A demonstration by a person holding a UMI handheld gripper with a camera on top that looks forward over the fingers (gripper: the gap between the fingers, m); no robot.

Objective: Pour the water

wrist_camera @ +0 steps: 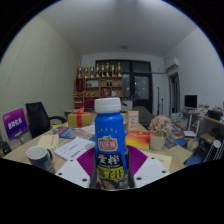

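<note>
Gripping an upright blue bottle [110, 140] by its label, the closed gripper [111, 172] lifts it clear for pouring, a cup [41, 158] at nine o'clock.

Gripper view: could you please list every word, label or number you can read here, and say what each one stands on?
"生榨": on the label of the blue bottle, which stands between the fingers of the hand-held gripper.
Smaller print lower on that label: too blurred to read.
Purple sign with white writing on the table: too small to read.
Papers and packets on the table: print unreadable.
</note>
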